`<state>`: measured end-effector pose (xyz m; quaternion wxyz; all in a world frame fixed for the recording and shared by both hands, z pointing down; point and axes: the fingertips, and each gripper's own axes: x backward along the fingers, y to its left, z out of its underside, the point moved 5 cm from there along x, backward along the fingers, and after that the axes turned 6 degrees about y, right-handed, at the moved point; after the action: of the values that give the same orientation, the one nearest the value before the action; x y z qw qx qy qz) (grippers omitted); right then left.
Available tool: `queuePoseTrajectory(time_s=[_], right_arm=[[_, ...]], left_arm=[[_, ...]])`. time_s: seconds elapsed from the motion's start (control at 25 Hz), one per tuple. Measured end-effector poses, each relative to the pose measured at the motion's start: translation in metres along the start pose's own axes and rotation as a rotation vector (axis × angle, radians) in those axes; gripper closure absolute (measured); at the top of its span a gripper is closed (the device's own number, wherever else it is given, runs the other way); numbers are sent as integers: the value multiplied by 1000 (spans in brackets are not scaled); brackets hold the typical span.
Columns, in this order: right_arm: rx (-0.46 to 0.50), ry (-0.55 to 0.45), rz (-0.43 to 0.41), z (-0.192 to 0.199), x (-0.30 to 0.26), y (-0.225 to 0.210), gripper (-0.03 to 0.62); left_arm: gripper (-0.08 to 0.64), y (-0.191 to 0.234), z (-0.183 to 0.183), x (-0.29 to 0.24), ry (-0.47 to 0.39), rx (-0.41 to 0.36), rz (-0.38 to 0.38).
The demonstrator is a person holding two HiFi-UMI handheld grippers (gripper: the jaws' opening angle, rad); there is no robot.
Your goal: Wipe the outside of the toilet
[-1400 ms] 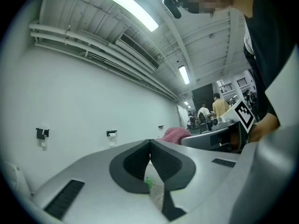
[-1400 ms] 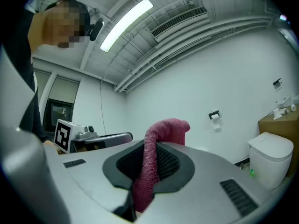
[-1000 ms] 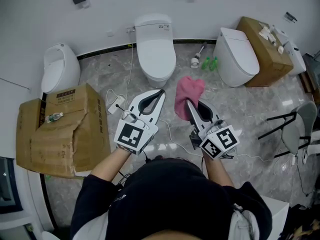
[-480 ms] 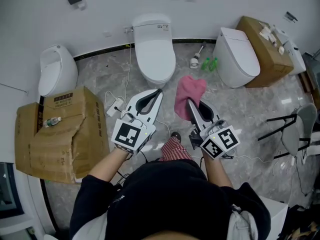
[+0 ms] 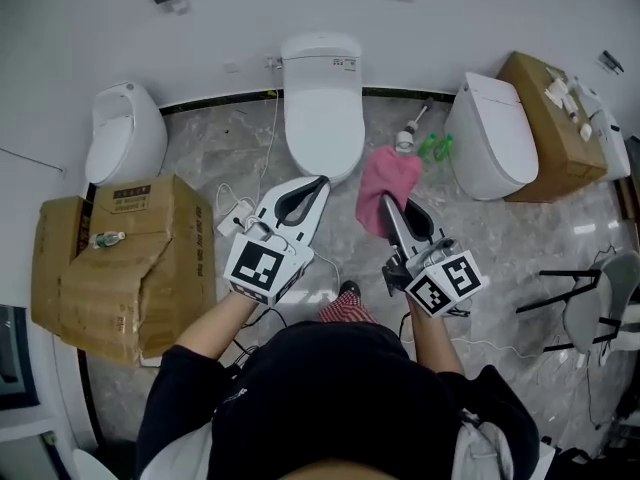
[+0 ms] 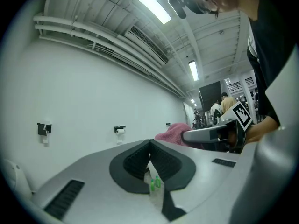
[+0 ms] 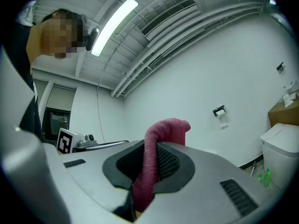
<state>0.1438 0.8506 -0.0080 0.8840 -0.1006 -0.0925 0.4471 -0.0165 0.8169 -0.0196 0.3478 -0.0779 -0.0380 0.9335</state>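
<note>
Now the toilet point(image 5: 322, 103) at 12 o'clock sits closer than a moment ago. The right gripper point(image 5: 385, 203) has its jaws clamped on the pink cloth point(image 5: 388, 178), while the left gripper point(image 5: 322, 181) has its jaws together and empty.

A urinal point(image 5: 120, 136) hangs on the wall beyond a torn box point(image 5: 125, 268) that bears a bottle point(image 5: 105, 237). Green bottles point(image 5: 436, 148) sit near another box point(image 5: 545, 103).
</note>
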Motion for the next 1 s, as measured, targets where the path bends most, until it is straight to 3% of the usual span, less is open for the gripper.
queuePoseTrajectory(time_s=[0.28,1.0], right_arm=[[-24,-9,-53,-4,-19,-44,537],[-45,0,-75,-21,-43,-151,537]], left_arm=[[551,14,-1,-45,38,-18,-25],[551,30,-4,-145,79,-32,-58]])
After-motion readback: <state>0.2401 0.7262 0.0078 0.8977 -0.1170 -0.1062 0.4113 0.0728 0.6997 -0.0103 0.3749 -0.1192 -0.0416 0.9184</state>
